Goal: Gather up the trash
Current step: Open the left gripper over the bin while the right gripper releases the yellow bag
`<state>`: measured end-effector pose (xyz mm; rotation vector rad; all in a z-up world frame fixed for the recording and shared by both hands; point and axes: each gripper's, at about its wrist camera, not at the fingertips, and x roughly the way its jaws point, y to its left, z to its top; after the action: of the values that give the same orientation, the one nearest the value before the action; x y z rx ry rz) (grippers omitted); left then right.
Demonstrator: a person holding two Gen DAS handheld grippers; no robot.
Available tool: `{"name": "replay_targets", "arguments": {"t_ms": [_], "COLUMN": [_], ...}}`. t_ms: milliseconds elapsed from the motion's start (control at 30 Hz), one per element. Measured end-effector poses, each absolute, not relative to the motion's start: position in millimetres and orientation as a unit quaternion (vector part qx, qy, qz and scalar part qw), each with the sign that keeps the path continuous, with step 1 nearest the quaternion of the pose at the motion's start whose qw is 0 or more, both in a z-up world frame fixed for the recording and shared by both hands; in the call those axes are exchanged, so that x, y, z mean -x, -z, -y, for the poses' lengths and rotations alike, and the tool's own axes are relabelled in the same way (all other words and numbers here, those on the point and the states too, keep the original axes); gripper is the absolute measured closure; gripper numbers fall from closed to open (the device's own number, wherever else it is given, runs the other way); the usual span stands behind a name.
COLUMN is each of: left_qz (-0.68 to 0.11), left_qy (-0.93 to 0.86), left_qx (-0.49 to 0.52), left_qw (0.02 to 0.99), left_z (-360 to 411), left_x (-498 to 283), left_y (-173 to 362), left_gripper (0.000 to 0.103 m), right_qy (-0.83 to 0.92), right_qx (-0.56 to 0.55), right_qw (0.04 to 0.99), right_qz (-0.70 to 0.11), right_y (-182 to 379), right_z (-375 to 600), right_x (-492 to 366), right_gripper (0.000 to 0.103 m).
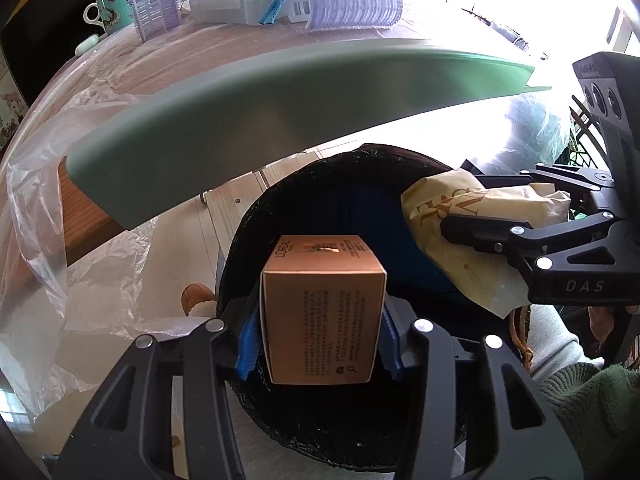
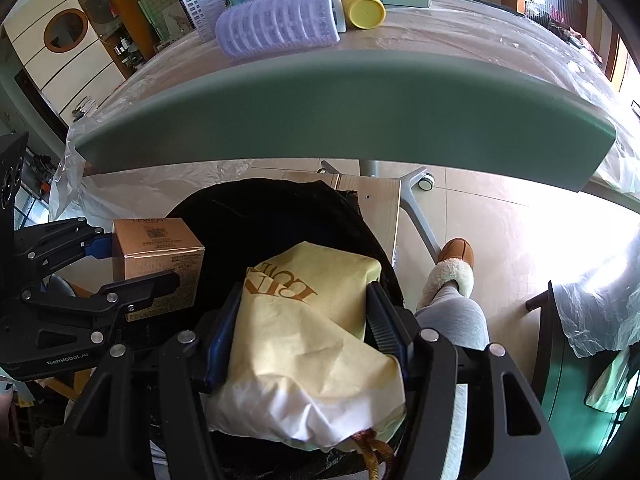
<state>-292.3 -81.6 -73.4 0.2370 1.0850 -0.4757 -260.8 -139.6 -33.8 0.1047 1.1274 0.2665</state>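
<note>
Your left gripper pinches the box (brown, printed) above the black-lined bin. Your right gripper clamps the yellow bag over the same bin, just below the bench edge.

Table edge overhangs the open bin mouth below.

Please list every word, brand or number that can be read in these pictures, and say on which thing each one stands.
"L'OREAL": on the brown box.
"DAS": on the right gripper body.
"GenRobot.AI": on the left gripper body.
Yellow bag: large brown letters, folded, not readable.
Box's small print: too small.
</note>
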Motion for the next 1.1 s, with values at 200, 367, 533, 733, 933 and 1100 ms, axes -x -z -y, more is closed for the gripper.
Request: {"name": "replay_targets", "arguments": {"t_ms": [200, 367, 533, 733, 933, 1100], "left_qz": [-0.51, -0.51, -0.501, -0.493, -0.465, -0.331], "left_qy": [0.224, 0.222, 0.213, 0.21, 0.22, 0.197], "left_qx": [-0.111, -0.112, -0.101, -0.104, -0.09, -0.064], "left_qw": [0.823, 0.824, 0.833, 0.838, 0.853, 0.92], "left_z": [82, 83, 72, 69, 64, 43], "left_x": [292, 292, 291, 295, 307, 320], "left_y": [74, 76, 72, 64, 25, -58], "left_gripper": [0.054, 0.054, 0.021, 0.021, 0.021, 0.001], "right_qy": [-0.126, -0.126, -0.117, -0.112, -0.11, -0.079], "right_qx": [-0.05, -0.051, -0.058, -0.065, -0.059, -0.03], "right_qw": [0.835, 0.835, 0.842, 0.851, 0.883, 0.952], "right_qz": [-0.533, -0.534, -0.524, -0.509, -0.452, -0.293], "right_y": [34, 34, 30, 14, -34, -110], "right_z": [140, 140, 143, 150, 160, 168], "right_x": [261, 260, 261, 263, 278, 292], "right_gripper": [0.043, 0.043, 0.024, 0.018, 0.012, 0.004]}}
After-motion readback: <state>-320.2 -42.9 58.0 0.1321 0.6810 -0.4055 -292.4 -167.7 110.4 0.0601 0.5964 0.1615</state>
